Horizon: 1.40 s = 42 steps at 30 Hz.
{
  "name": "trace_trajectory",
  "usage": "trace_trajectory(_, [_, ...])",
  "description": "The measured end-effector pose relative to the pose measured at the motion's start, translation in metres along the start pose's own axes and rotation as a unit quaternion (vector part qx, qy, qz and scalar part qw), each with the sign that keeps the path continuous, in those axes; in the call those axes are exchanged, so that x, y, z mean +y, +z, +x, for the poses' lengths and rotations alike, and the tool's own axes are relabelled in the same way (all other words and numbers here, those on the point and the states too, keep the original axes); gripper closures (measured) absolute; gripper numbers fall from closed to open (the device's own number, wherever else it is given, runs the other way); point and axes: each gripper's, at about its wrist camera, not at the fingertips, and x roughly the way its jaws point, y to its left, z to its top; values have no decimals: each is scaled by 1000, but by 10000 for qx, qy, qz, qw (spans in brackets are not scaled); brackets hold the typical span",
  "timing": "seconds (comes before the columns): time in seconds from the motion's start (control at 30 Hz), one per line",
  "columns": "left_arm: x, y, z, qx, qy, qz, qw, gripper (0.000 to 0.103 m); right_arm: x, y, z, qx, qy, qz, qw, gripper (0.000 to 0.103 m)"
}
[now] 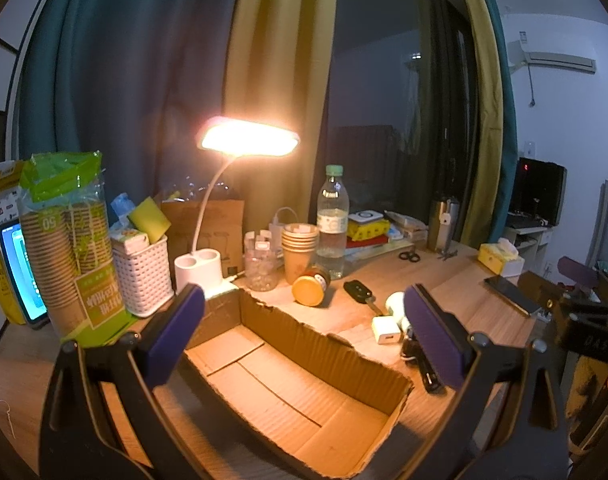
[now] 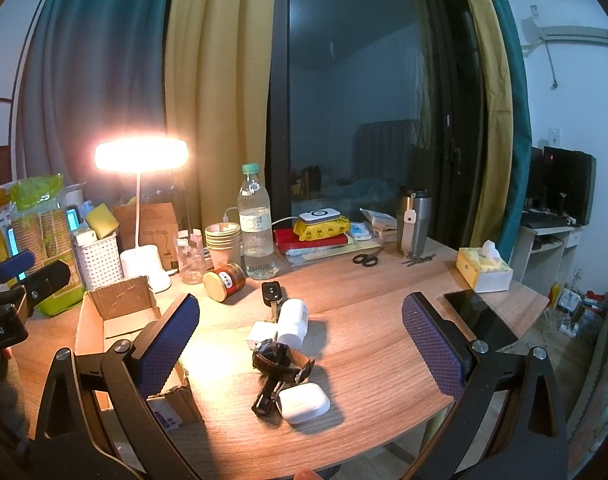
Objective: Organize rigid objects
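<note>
Left gripper [image 1: 304, 320] stood wide open, nothing held, above cardboard box [image 1: 288, 396]. Right gripper [image 2: 300, 344] also wide open, nothing between fingers. Just ahead of right gripper on table [image 2: 384, 340]: white earbud case [image 2: 304, 403], touching black watch [image 2: 282, 362]. Beyond these, white charger [image 2: 260, 333] beside white pill bottle [image 2: 293, 322]. Farther, car key [image 2: 272, 294], then tipped jar [image 2: 224, 281].

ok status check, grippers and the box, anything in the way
Left gripper open over the cardboard box, right gripper open, both empty. Box holds nothing visible. Watch, earbud case, charger loose on the desk. No obstruction.
</note>
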Motion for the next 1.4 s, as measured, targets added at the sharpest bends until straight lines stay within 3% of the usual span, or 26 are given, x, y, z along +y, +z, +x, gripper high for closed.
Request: trace_trajectory(1.4, [7,-5,-2,82,53,-46,9999,3,2,-2,2,47,-1,-26,10000,0])
